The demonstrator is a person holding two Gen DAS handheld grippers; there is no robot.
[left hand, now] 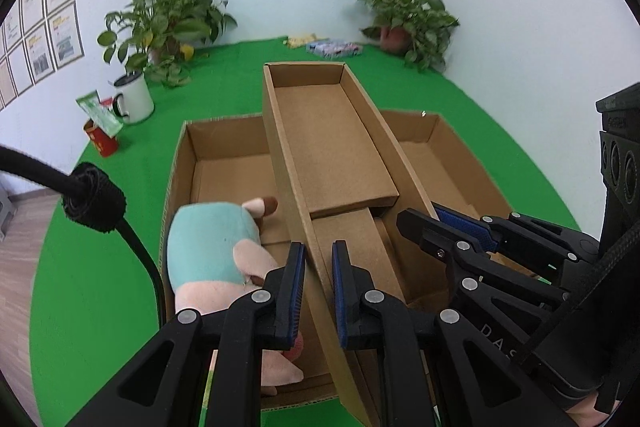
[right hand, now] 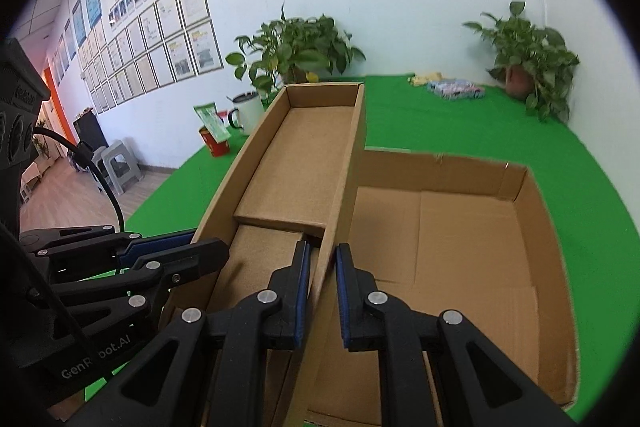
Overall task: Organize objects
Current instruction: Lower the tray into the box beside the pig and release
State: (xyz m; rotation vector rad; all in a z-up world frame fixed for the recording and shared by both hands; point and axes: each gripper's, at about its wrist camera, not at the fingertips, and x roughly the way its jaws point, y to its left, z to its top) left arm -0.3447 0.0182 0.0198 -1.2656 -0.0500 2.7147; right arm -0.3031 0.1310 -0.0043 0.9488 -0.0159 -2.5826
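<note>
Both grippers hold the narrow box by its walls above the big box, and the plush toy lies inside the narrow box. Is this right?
Not quite. The plush toy lies in the big box, left of the narrow box, as the left wrist view shows. The rest holds: left gripper and right gripper each have their jaws astride a wall of it.

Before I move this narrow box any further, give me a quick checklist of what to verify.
1. Left tool straddles the narrow cardboard box's left wall: ok.
2. Right tool straddles its right wall: ok.
3. Both grips fully clamped: cannot tell.
4. Narrow box interior free of loose objects: ok.
5. Plush toy in the large cardboard box sits beside the narrow box, touching the left tool's finger; may snag: not ok.
6. Large box's right half free: ok.
</note>
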